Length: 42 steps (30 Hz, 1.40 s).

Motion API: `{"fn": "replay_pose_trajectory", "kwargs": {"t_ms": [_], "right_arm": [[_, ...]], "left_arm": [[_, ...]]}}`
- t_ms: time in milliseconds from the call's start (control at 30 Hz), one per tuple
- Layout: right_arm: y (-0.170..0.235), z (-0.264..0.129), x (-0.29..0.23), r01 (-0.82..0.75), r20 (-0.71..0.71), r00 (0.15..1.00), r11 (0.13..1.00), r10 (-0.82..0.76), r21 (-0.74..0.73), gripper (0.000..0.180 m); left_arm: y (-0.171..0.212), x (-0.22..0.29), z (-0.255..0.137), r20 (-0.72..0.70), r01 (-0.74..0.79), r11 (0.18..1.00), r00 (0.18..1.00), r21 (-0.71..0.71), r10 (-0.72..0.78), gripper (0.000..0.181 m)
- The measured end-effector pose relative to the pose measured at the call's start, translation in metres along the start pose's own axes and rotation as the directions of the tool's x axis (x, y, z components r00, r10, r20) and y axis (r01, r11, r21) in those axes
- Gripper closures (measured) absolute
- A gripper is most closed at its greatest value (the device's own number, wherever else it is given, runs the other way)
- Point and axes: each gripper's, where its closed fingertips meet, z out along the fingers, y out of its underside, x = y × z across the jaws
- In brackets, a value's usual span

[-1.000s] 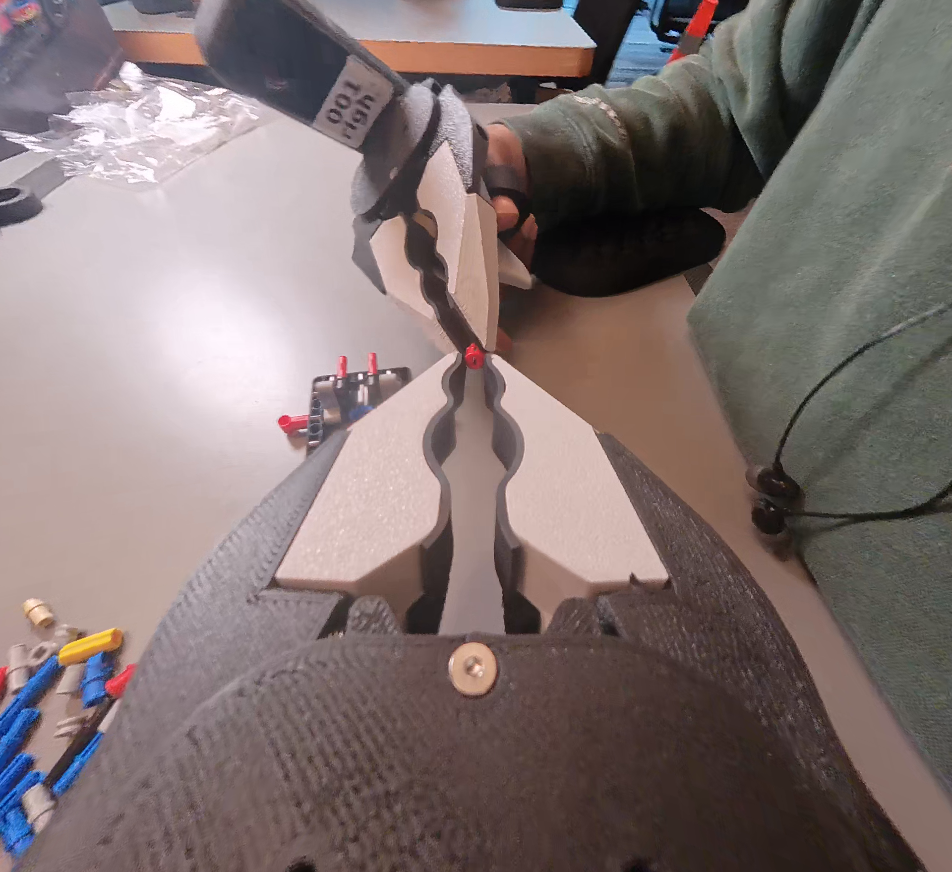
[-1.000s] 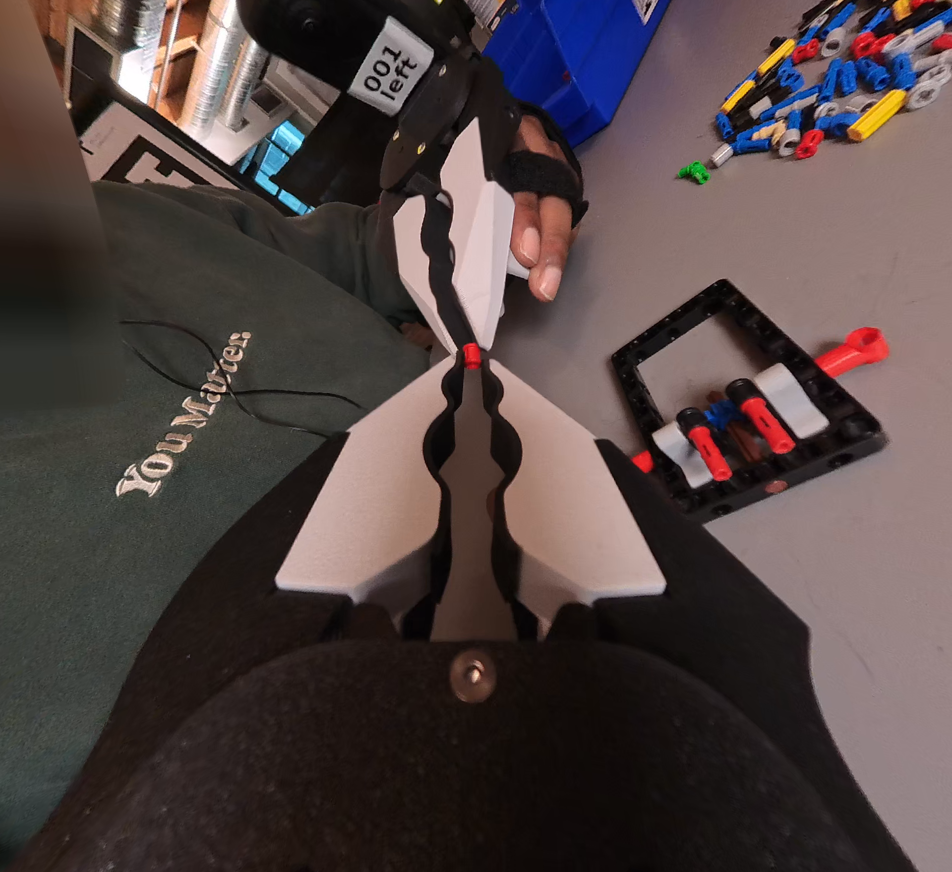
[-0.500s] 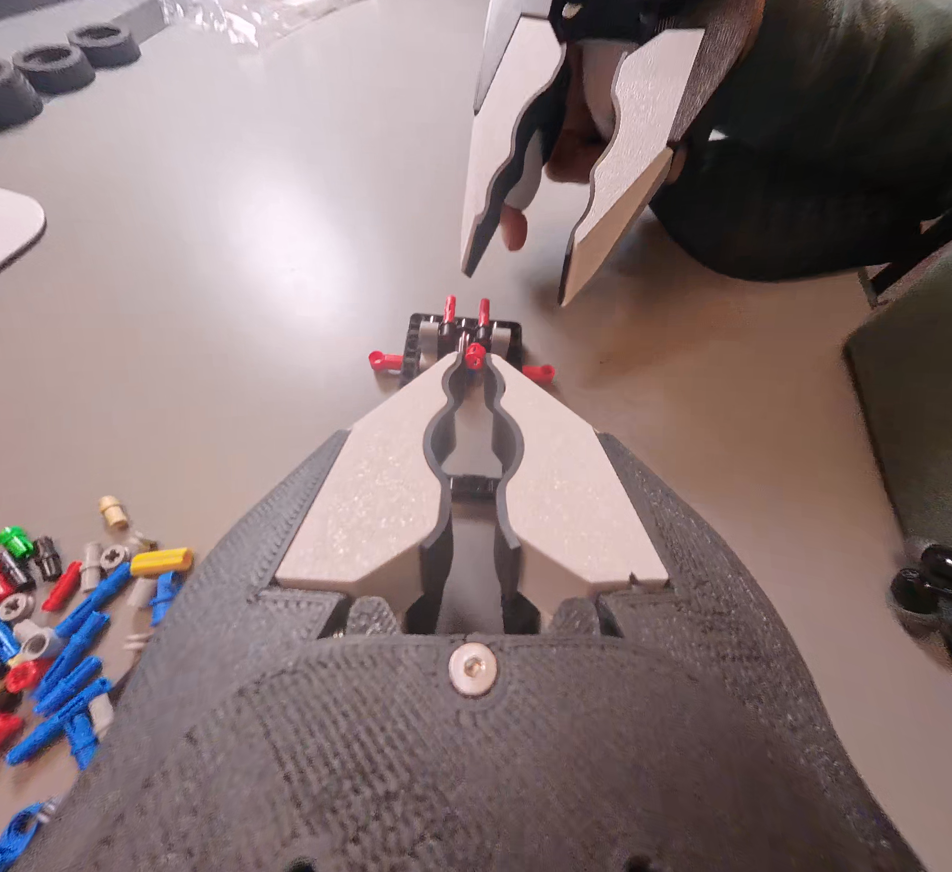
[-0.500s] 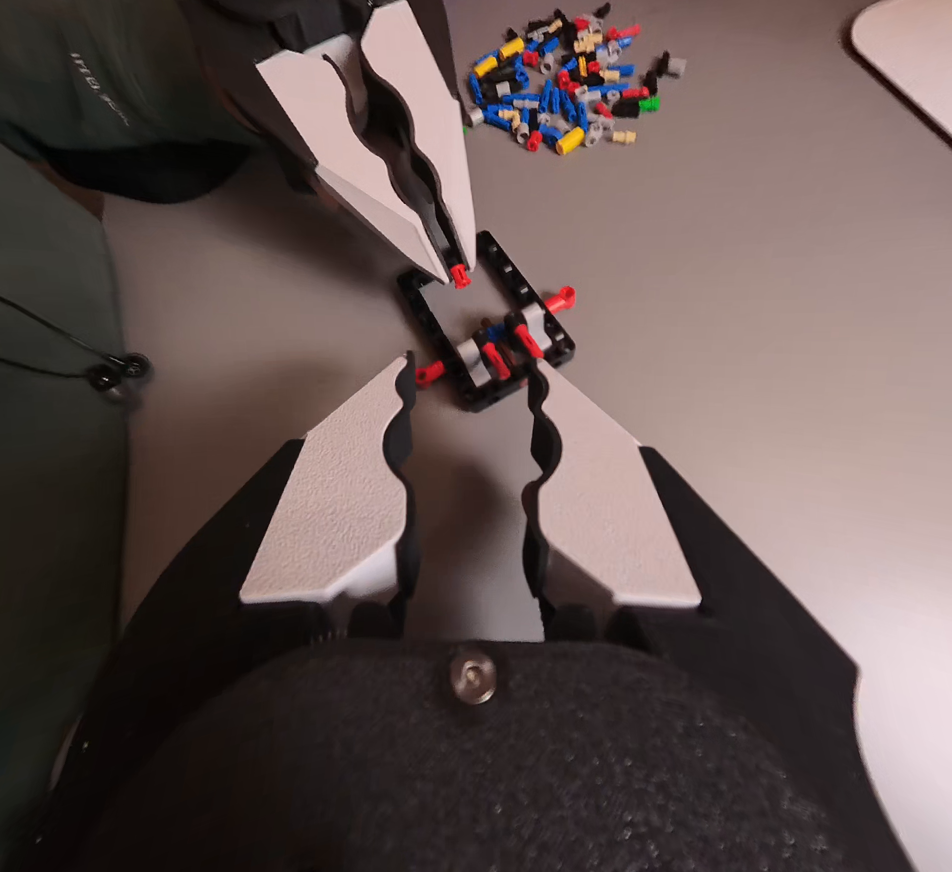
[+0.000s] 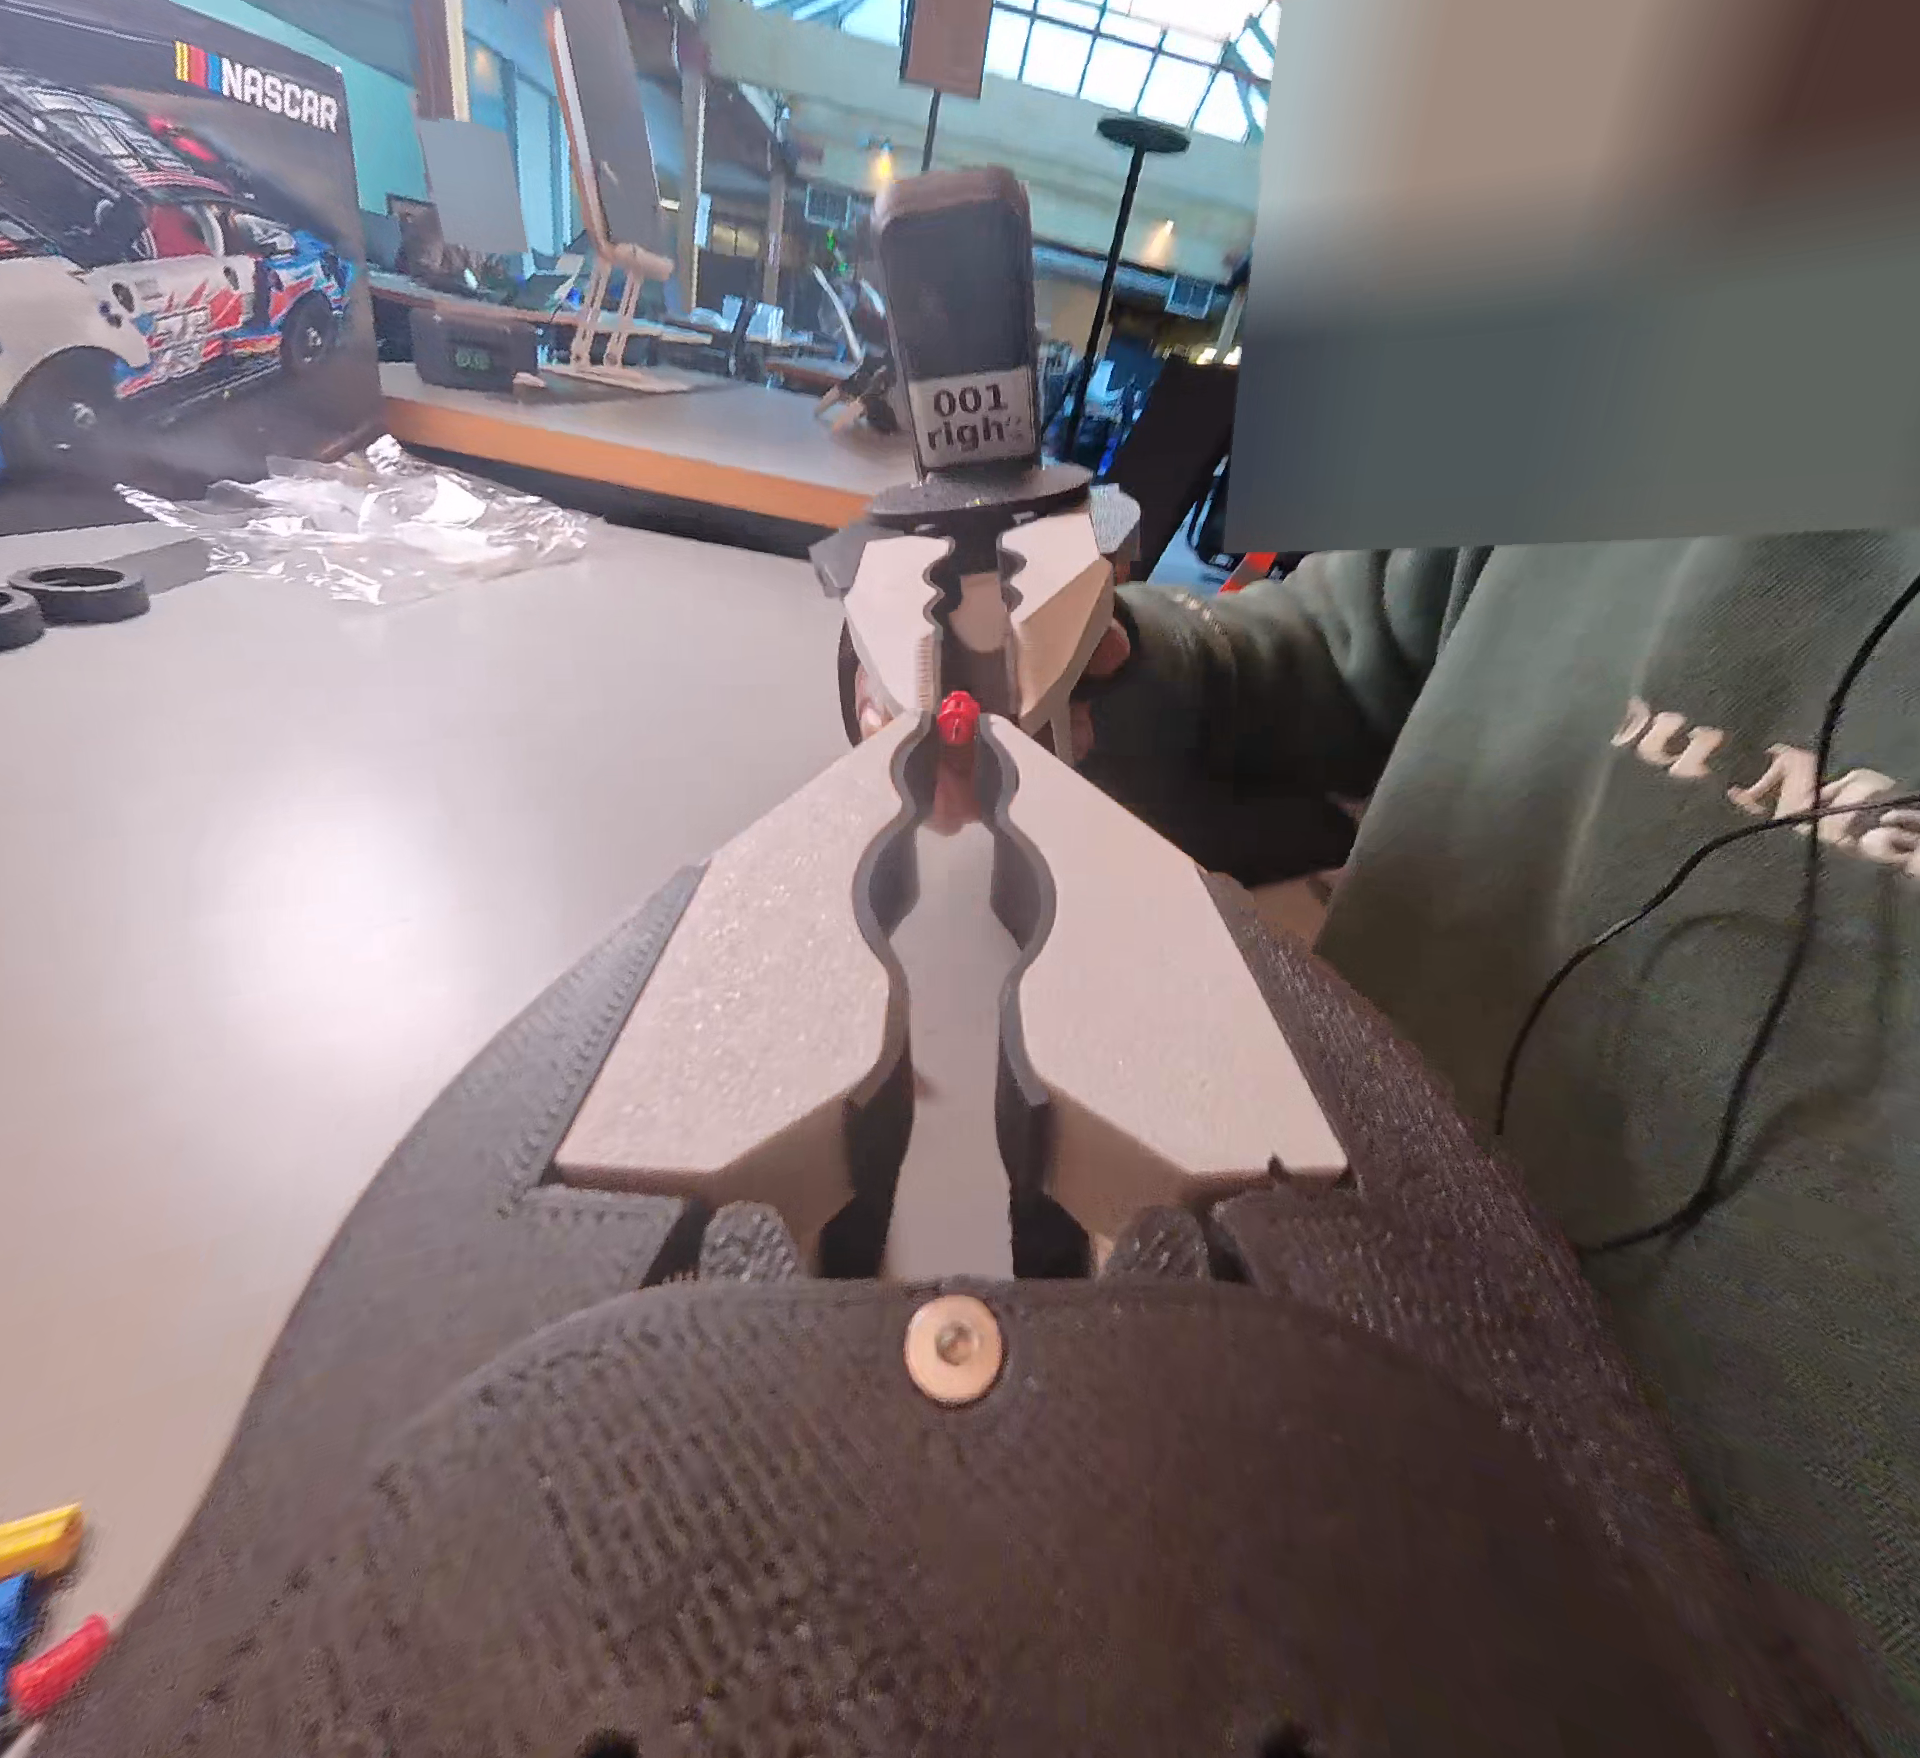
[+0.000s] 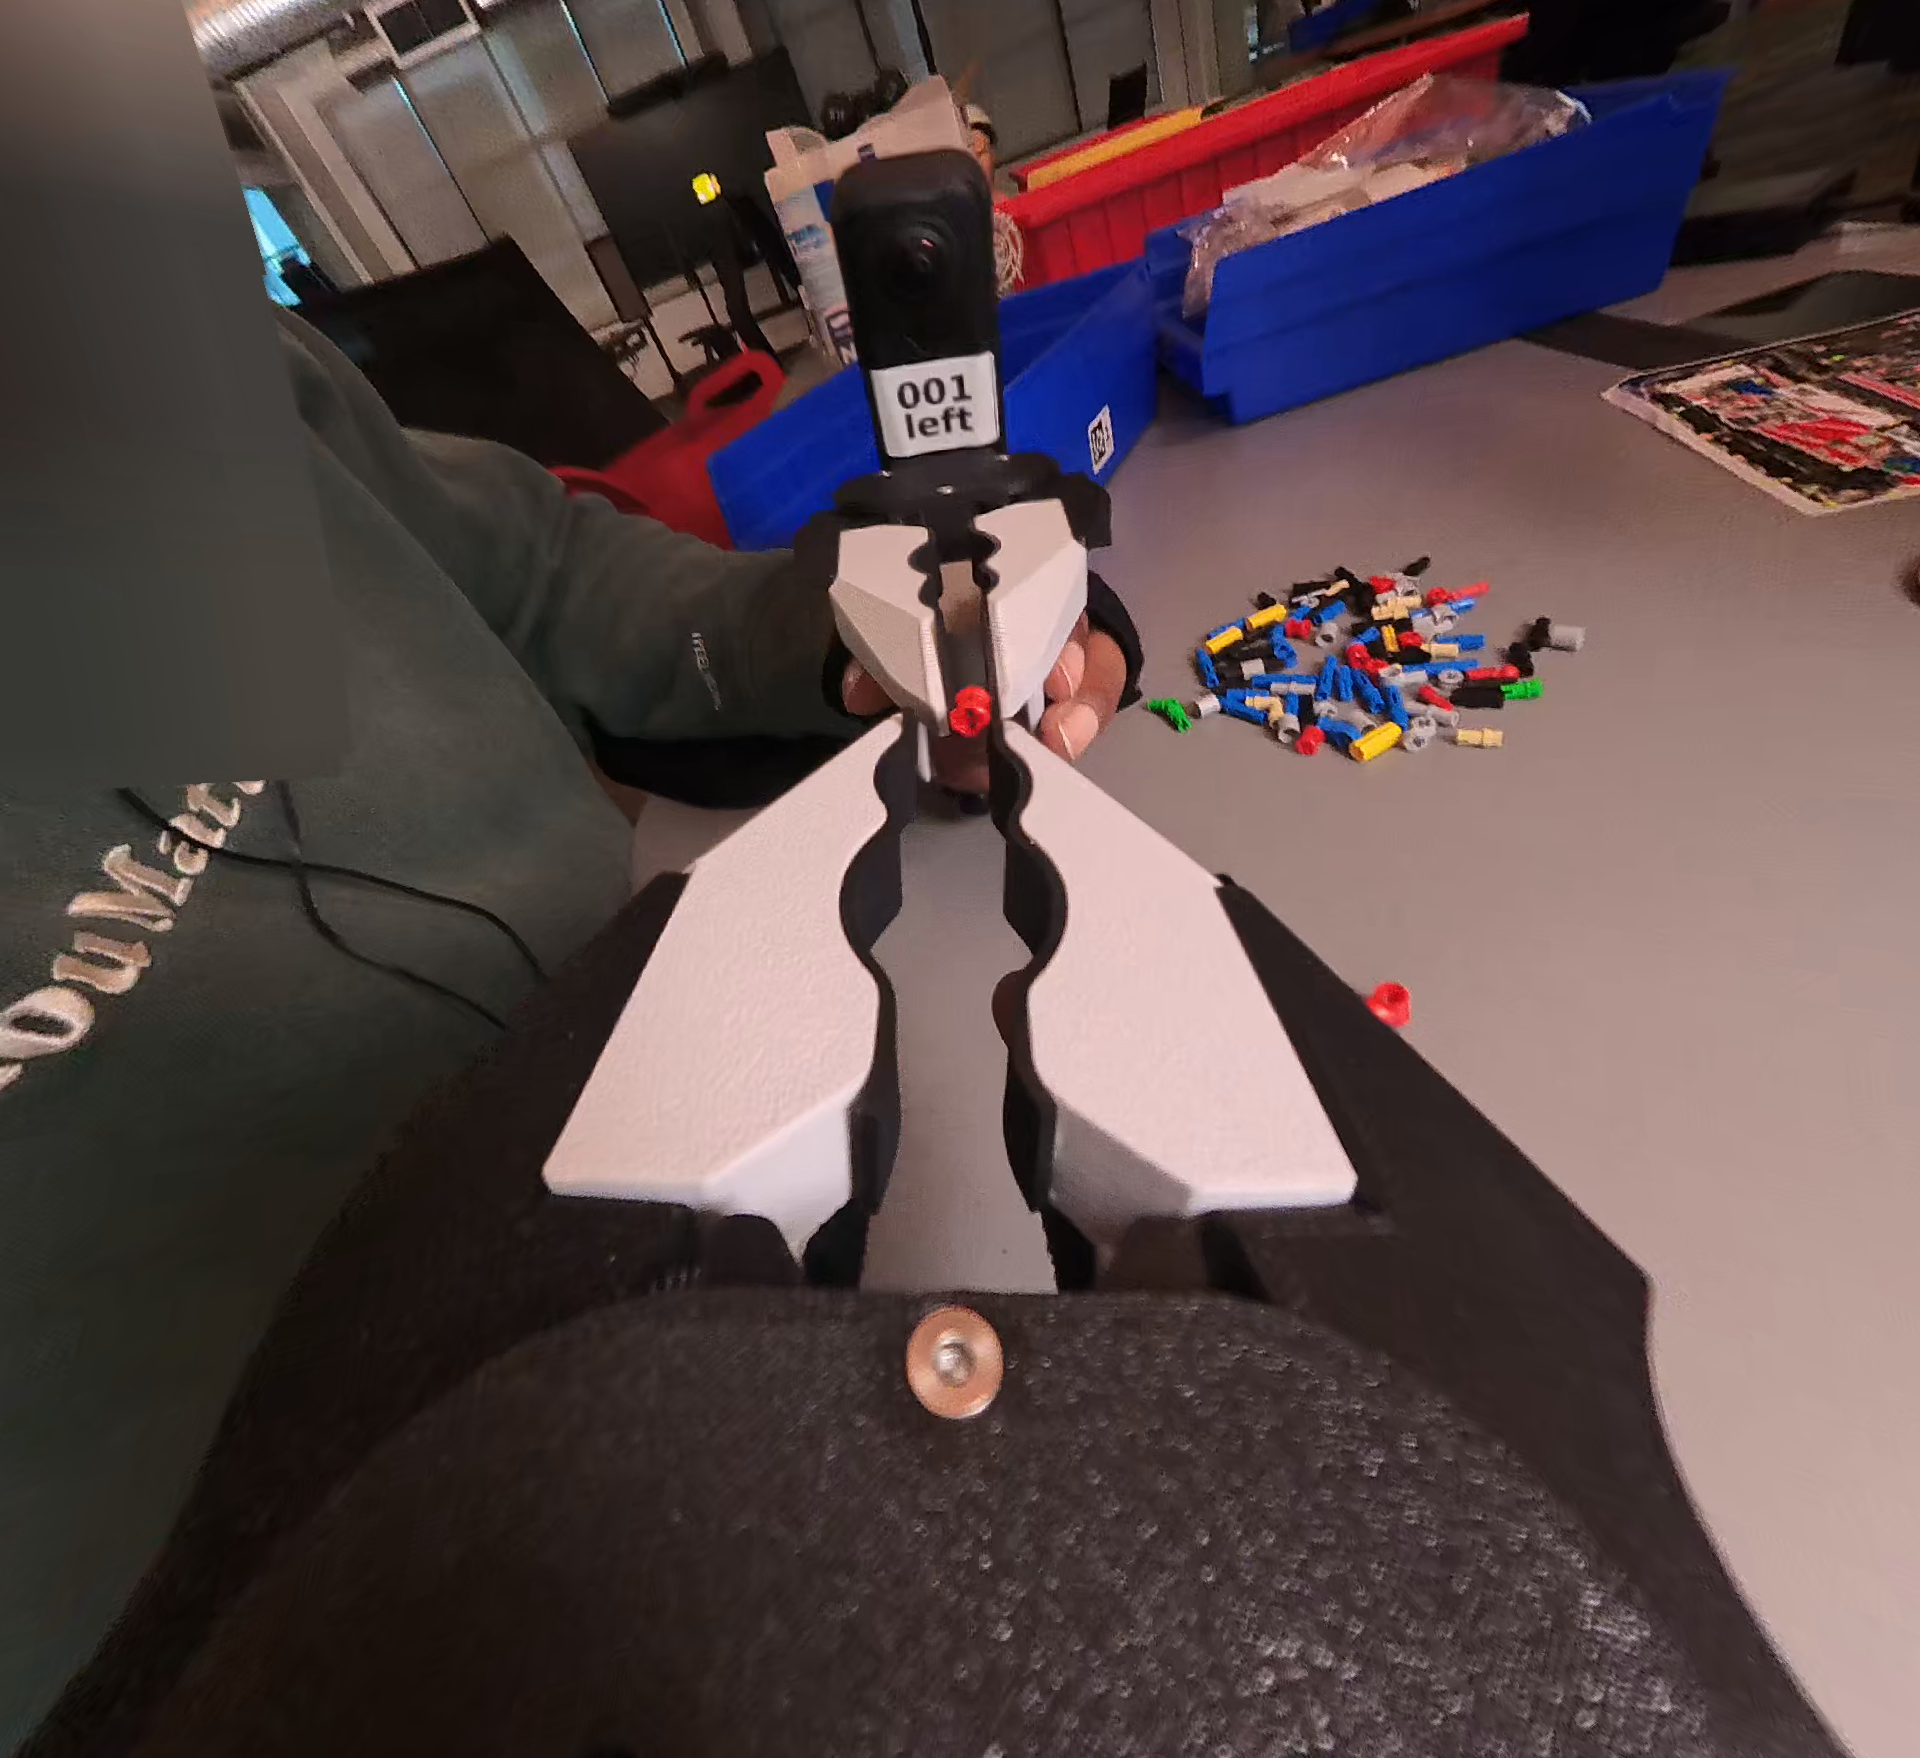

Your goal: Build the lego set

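Both grippers rose tip-to-tip; left gripper (image 5: 954,721) pinches 1 red pin (image 5: 955,709), right gripper (image 6: 951,737) narrowly parted.

Matt grainy plastic gripper fingers (image 5: 790,970) w/ rough-textured black housing (image 5: 935,1552) behind, shiny metal screw (image 5: 954,1346) at its centre, glossy red pin (image 5: 955,714) at tips, smooth grey table (image 5: 260,877) beneath.

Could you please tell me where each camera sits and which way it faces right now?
Left wrist view: on the left claw, facing over the grey table at the right claw; green sweatshirt on its right.
Right wrist view: on the right claw, facing the left claw, parts pile beyond; green sweatshirt on its left.
Shared: the red pin the left claw grips, both claws.
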Motion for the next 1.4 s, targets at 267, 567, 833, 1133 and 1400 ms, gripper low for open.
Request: {"fn": "replay_pose_trajectory", "kwargs": {"t_ms": [267,567,833,1133,1400], "right_arm": [[-0.009,0.004,-0.004,0.085,-0.073,0.994,0.996,-0.083,0.026,0.175],[-0.009,0.002,-0.005,0.117,-0.08,0.99,0.993,-0.115,0.019,0.175],[-0.01,0.001,-0.006,0.084,-0.067,0.994,0.996,-0.083,0.025,0.175],[-0.005,0.002,-0.007,0.082,-0.044,0.996,0.997,-0.081,0.001,0.176],[0.001,0.001,-0.016,0.231,-0.019,0.973,0.972,-0.231,-0.038,0.176]], "left_arm": [[-0.011,0.004,-0.004,-0.043,0.059,0.995,0.998,0.077,-0.055,0.175],[-0.01,0.007,-0.003,-0.055,0.059,0.996,0.997,0.073,-0.055,0.176],[-0.007,0.008,-0.002,-0.04,0.027,0.998,0.999,0.054,-0.025,0.176],[-0.005,0.009,-0.003,-0.049,0.039,0.999,0.998,0.031,-0.037,0.175],[0.003,0.019,-0.003,-0.124,0.091,0.996,0.988,-0.02,-0.093,0.176]]}}
